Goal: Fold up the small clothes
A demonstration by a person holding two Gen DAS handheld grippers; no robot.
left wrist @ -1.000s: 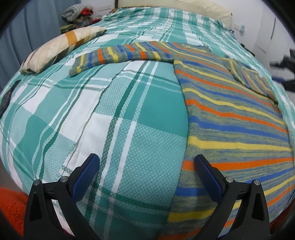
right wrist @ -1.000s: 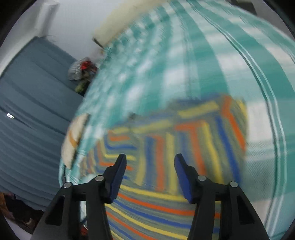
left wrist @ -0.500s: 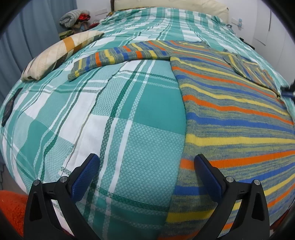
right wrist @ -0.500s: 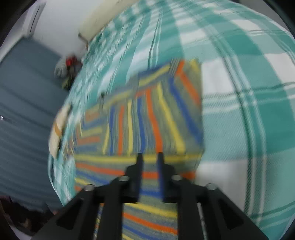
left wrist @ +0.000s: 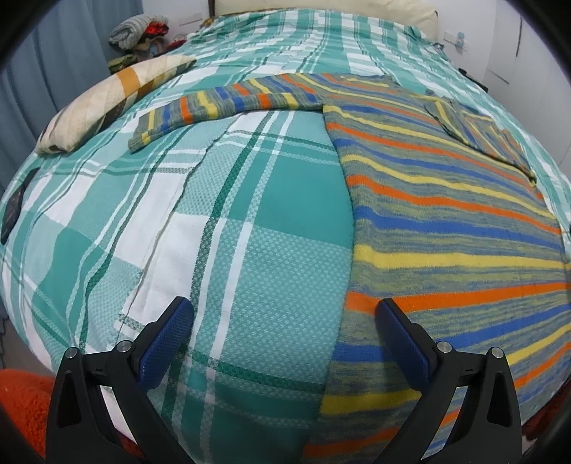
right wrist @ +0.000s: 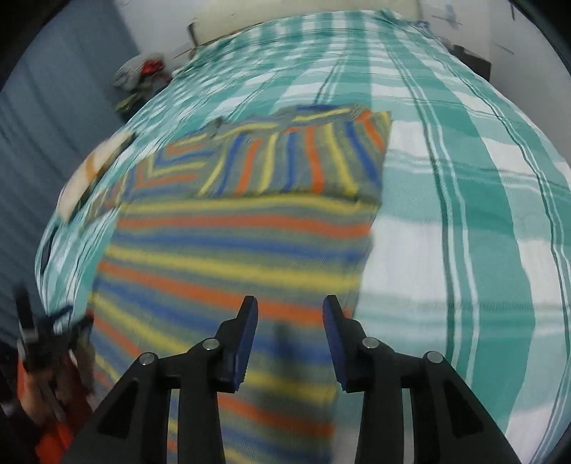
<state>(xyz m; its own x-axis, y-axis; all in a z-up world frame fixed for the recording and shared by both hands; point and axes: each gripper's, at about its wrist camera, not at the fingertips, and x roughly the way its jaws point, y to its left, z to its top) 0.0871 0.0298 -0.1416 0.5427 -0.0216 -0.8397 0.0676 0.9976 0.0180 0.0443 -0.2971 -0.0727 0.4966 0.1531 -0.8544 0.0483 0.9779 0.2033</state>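
Observation:
A striped knit sweater (left wrist: 446, 214) in grey, yellow, orange and blue lies flat on the bed. Its left sleeve (left wrist: 221, 103) stretches out to the left. Its right sleeve (left wrist: 478, 135) is folded over the body. My left gripper (left wrist: 283, 321) is open and empty above the sweater's left hem edge. In the right wrist view the sweater (right wrist: 232, 242) fills the middle, with the folded sleeve (right wrist: 292, 160) across its top. My right gripper (right wrist: 289, 314) is open and empty over the sweater's lower body.
The bed has a teal and white plaid cover (left wrist: 160, 214). A cream quilted pillow (left wrist: 114, 96) lies at the left edge. A pile of clothes (left wrist: 139, 32) sits beyond the bed by a blue curtain (right wrist: 46, 117). An orange cloth (left wrist: 21, 403) shows at the lower left.
My right gripper was shut half a second ago over the folded sleeve and has opened and drawn back toward the hem. My left gripper has stayed open and nearly still.

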